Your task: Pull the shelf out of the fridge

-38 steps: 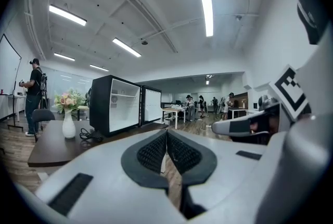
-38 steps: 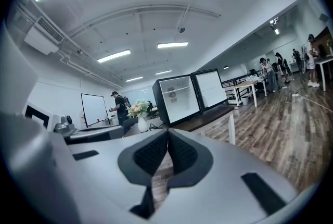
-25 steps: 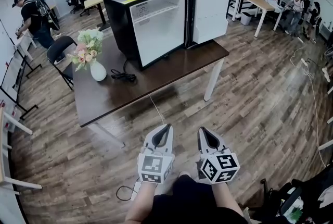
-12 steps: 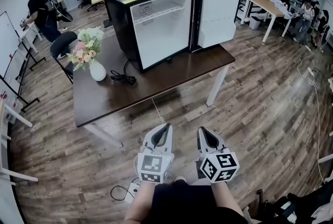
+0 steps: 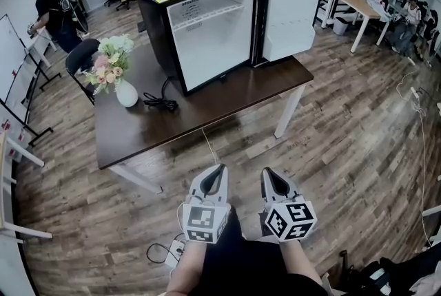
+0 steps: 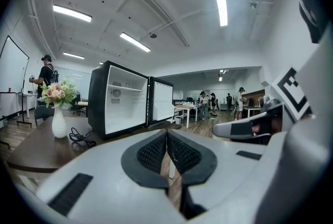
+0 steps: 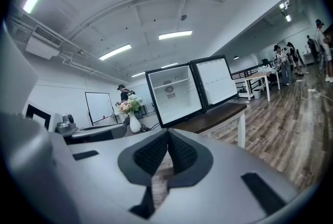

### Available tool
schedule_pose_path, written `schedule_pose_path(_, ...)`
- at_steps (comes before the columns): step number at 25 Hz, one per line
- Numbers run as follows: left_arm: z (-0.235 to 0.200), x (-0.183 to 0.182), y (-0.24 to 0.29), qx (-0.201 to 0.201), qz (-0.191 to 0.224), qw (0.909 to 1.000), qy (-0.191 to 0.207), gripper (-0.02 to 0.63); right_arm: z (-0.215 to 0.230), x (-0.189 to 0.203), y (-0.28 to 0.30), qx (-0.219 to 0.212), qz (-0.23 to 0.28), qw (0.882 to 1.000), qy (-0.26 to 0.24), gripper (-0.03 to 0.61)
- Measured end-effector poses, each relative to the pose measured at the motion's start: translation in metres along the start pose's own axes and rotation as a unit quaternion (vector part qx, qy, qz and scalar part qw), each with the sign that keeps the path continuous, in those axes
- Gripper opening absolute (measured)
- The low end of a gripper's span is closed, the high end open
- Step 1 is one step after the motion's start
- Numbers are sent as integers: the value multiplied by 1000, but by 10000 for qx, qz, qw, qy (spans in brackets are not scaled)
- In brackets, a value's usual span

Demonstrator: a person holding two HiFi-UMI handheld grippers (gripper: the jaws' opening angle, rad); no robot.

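A rounded white vase [image 5: 127,93] sits on the dark wood-grain table [image 5: 145,133]. The boxy black fridge [image 5: 157,16] (door swung wide) has its thin shelf [image 5: 207,13] high inside. Well short of it, the left gripper [image 5: 220,169] and right gripper [image 5: 266,173] are clenched on nothing, ribbed pads together.

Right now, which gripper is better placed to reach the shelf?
Left, probably: the left gripper lines up with the shelf, the right gripper with the open door. Both are shut and far off.
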State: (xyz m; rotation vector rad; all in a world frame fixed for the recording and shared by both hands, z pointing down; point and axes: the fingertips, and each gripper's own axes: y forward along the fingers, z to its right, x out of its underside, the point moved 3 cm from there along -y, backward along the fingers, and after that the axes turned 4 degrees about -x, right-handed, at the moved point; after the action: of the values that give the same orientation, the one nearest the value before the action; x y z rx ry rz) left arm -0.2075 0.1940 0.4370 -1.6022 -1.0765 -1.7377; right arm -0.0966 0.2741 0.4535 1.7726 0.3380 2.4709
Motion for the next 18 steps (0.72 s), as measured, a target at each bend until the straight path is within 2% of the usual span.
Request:
schedule_pose_path(10, -12, -4, 40, 14, -22, 10000, 42, 5, 23, -7, 34, 31, -14, 10000, 81, -9)
schedule_pose_path(18, -39, -17, 88, -25, 17, 10000, 60, 5, 42, -23, 80, 33, -14, 9998, 193, -9)
